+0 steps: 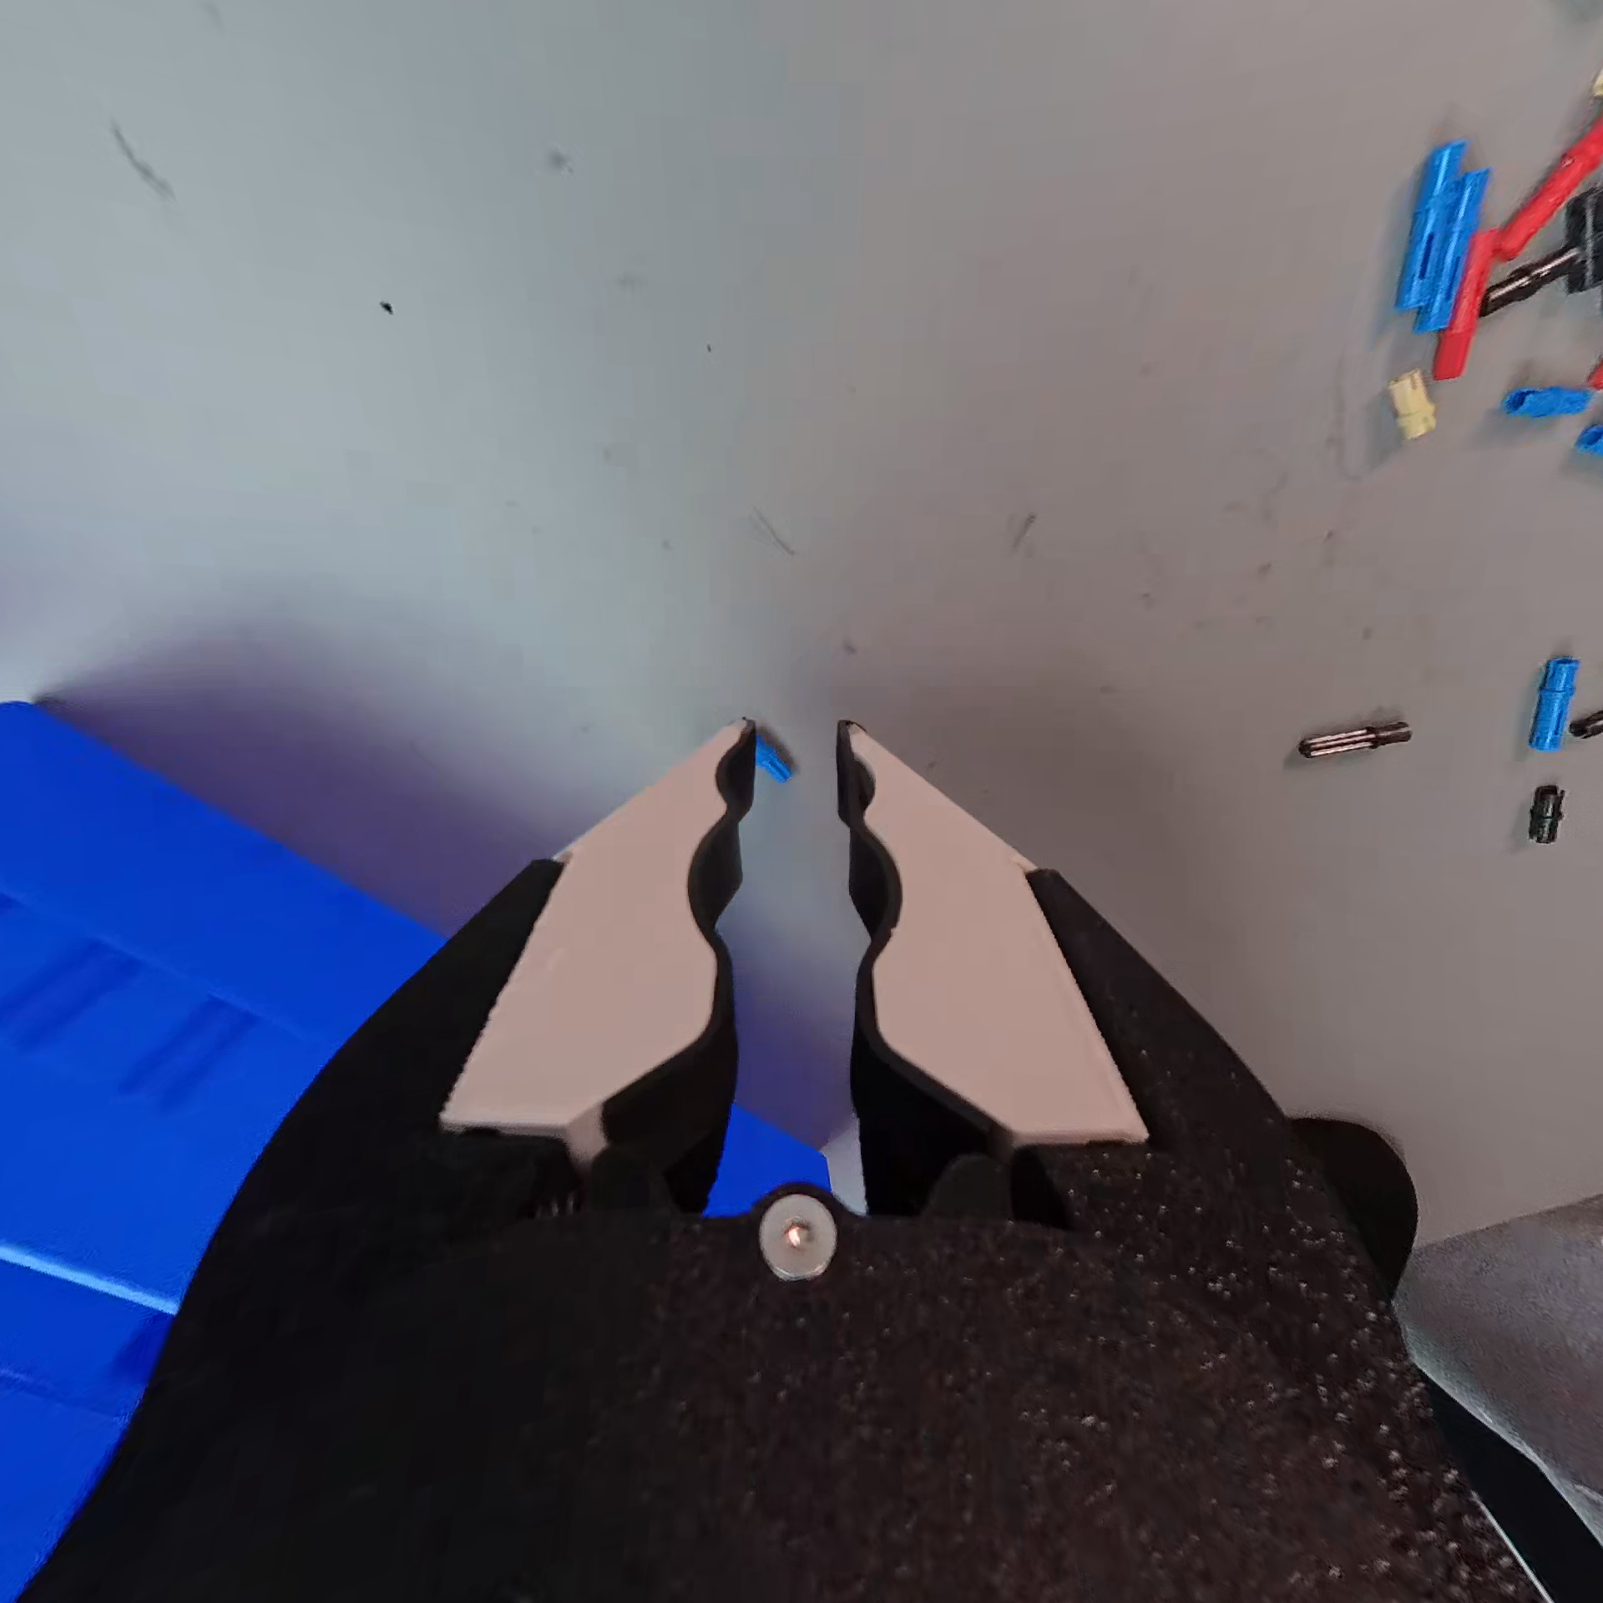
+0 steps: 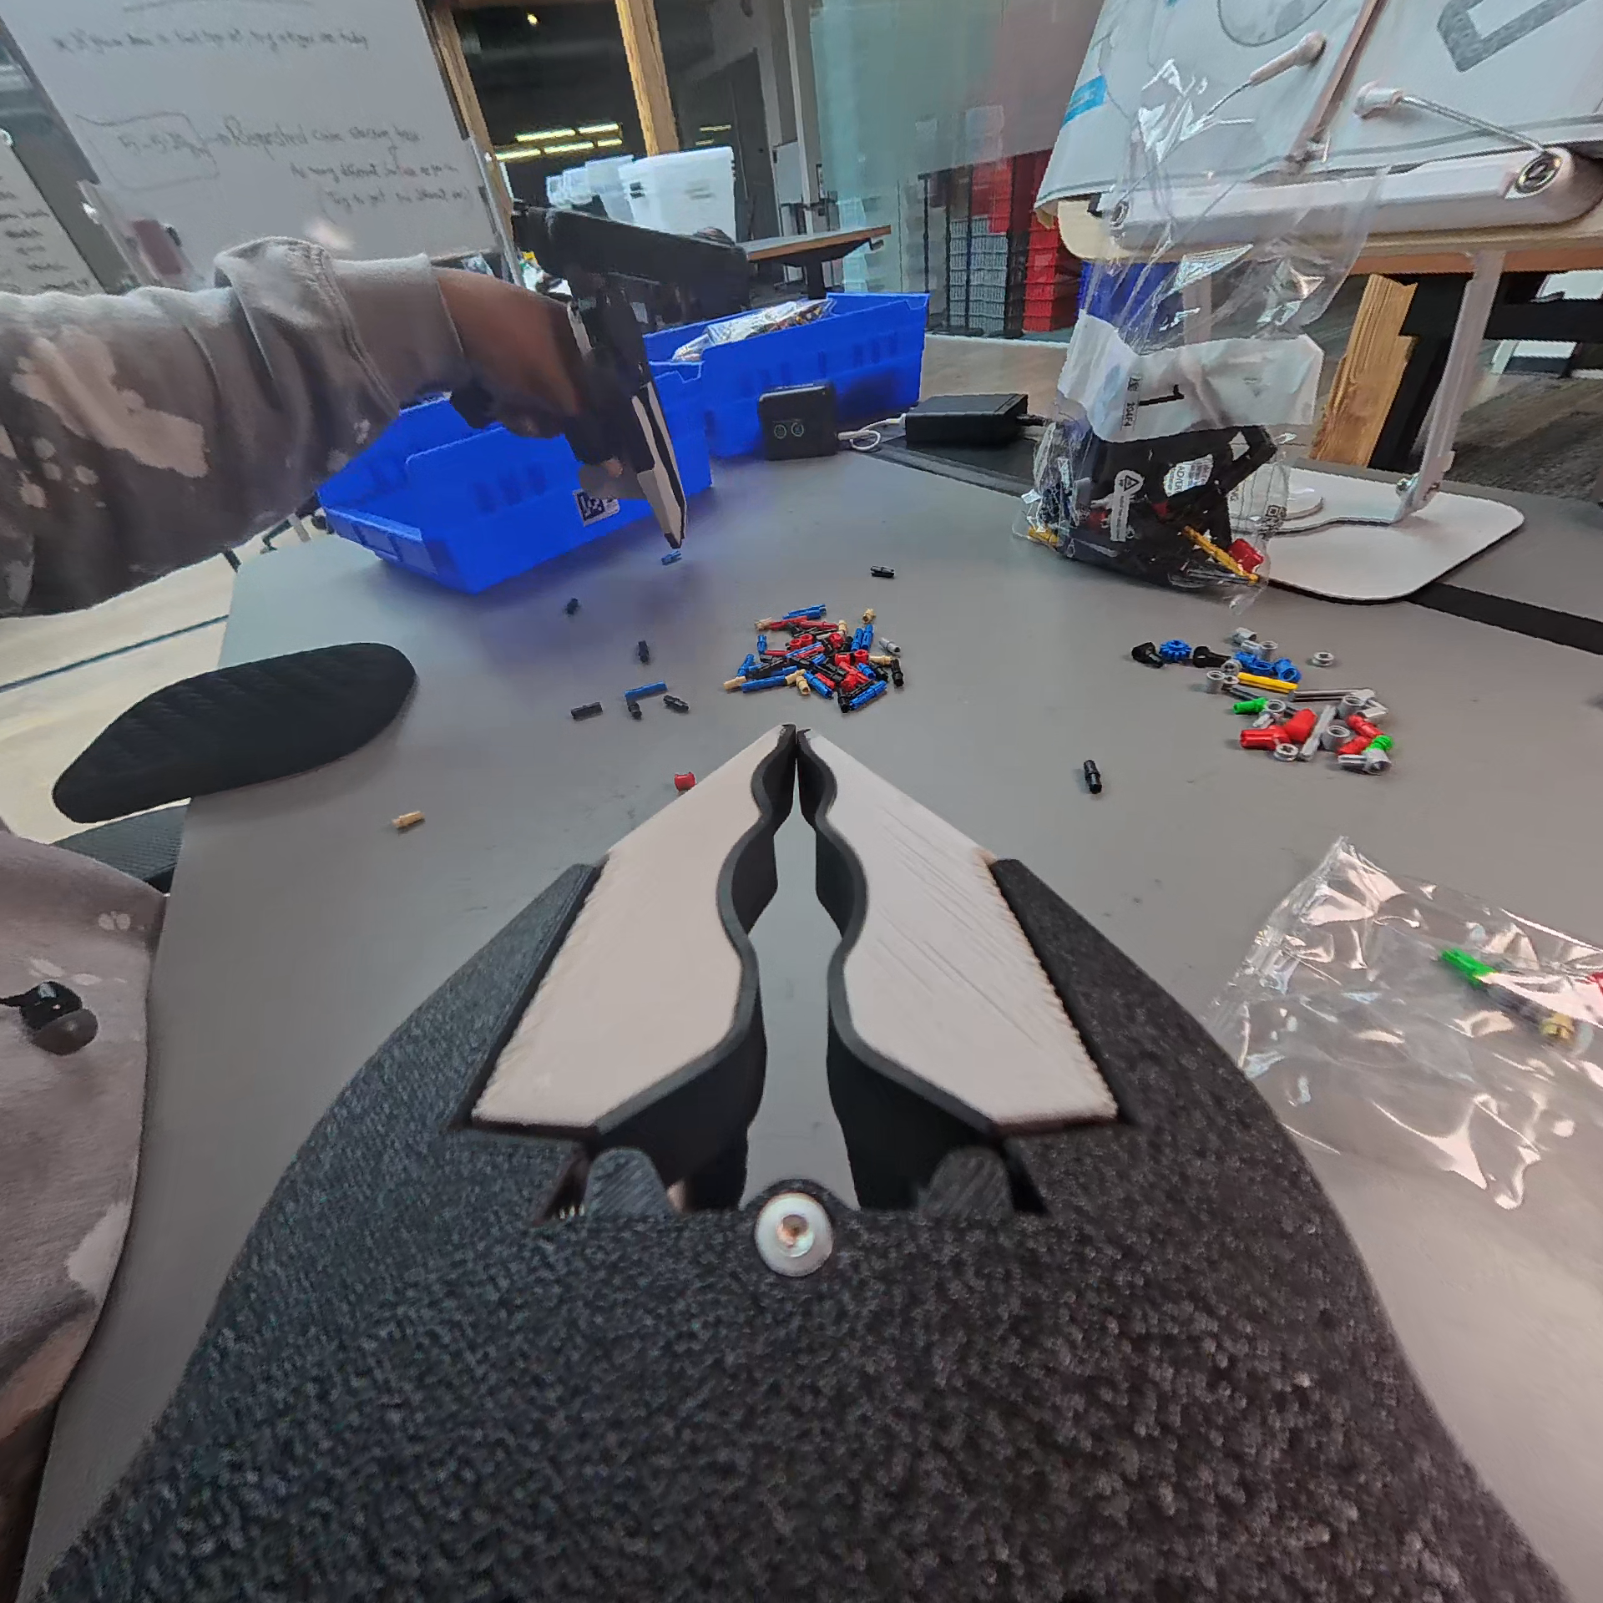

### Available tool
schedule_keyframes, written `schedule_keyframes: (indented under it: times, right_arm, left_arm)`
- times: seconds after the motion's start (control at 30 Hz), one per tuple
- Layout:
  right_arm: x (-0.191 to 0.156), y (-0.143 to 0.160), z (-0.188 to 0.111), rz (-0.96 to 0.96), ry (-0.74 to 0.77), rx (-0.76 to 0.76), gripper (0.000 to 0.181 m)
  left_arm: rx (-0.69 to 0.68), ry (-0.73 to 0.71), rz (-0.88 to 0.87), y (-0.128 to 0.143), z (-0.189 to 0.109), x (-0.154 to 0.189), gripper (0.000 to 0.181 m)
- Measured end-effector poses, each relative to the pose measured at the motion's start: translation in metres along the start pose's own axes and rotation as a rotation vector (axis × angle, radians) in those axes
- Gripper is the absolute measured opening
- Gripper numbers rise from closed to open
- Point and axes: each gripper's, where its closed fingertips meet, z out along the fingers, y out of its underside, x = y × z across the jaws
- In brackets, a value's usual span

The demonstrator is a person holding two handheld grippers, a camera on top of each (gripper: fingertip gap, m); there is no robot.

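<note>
My left gripper (image 1: 794,724) is open, tips a small gap apart, pointing down at the grey table (image 1: 607,390). A small blue pin (image 1: 772,759) lies between the tips, right against the left finger. The right wrist view shows this gripper (image 2: 672,538) farther off, just above that blue pin (image 2: 670,558), beside a blue bin (image 2: 486,520). My right gripper (image 2: 795,733) is shut and empty, held above the table short of a heap of small red, blue, black and tan pins (image 2: 820,659).
A blue bin (image 1: 130,954) lies left of my left gripper. Loose pins (image 1: 1553,716) and a red-blue assembly (image 1: 1475,251) lie right. A second heap of parts (image 2: 1301,703), plastic bags (image 2: 1154,486) (image 2: 1431,1015), a black pad (image 2: 234,729) and a stand (image 2: 1388,538) surround the table. My right fingertips sit around 40 centimetres from my left ones.
</note>
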Motion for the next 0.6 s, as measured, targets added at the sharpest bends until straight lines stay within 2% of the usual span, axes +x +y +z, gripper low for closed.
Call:
schedule_keyframes:
  times: [0.03, 0.3, 0.43, 0.5, 0.6]
  right_arm:
    - [-0.001, 0.0, 0.0, -0.003, -0.002, 0.0, 0.0]
    - [-0.002, -0.003, -0.005, 0.012, -0.009, 0.022, 0.0]
    - [-0.001, -0.004, -0.006, 0.02, -0.01, 0.029, 0.0]
    - [-0.001, -0.004, -0.007, 0.021, -0.008, 0.029, 0.0]
    - [-0.001, -0.003, -0.006, 0.022, -0.005, 0.022, 0.0]
  left_arm:
    - [-0.004, 0.0, -0.013, 0.002, 0.002, -0.001, 0.013]
    - [-0.062, 0.001, -0.085, 0.015, 0.013, -0.009, 0.015]
    - [-0.037, 0.015, -0.074, 0.012, 0.014, -0.01, 0.006]
    - [-0.015, 0.056, -0.034, 0.008, 0.013, 0.0, 0.003]
    - [0.054, 0.144, 0.065, -0.008, 0.008, 0.039, 0.003]
